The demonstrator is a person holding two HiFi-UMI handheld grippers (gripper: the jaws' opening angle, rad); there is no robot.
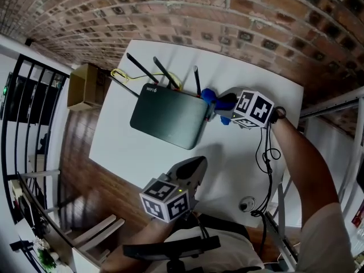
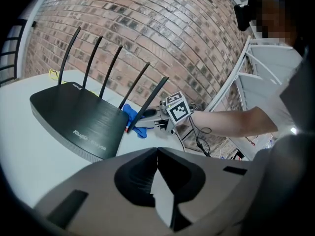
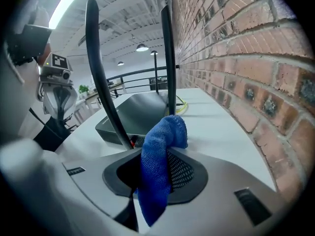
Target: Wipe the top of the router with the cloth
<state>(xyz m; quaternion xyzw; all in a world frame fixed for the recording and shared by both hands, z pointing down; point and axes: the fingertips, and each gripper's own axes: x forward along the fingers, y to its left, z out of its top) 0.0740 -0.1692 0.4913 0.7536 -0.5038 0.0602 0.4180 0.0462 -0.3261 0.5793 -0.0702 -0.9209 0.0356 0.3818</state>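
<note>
A black router point(image 1: 169, 116) with several upright antennas lies on the white table point(image 1: 142, 152); it also shows in the left gripper view point(image 2: 81, 122) and the right gripper view point(image 3: 133, 109). A blue cloth point(image 3: 160, 166) hangs pinched between the jaws of my right gripper point(image 3: 153, 181), which is shut on it. In the head view that right gripper point(image 1: 219, 104) sits just off the router's right end with the cloth point(image 1: 208, 95) at its tip. My left gripper point(image 1: 193, 168) hovers near the table's front edge, shut and empty point(image 2: 157, 156).
A brick wall point(image 1: 187, 10) runs behind the table. A cardboard box point(image 1: 84, 87) stands at the left on the floor. A yellow cable point(image 1: 122, 74) lies behind the router. A black cable point(image 1: 264, 158) trails over the table's right side beside a small round object point(image 1: 247, 204).
</note>
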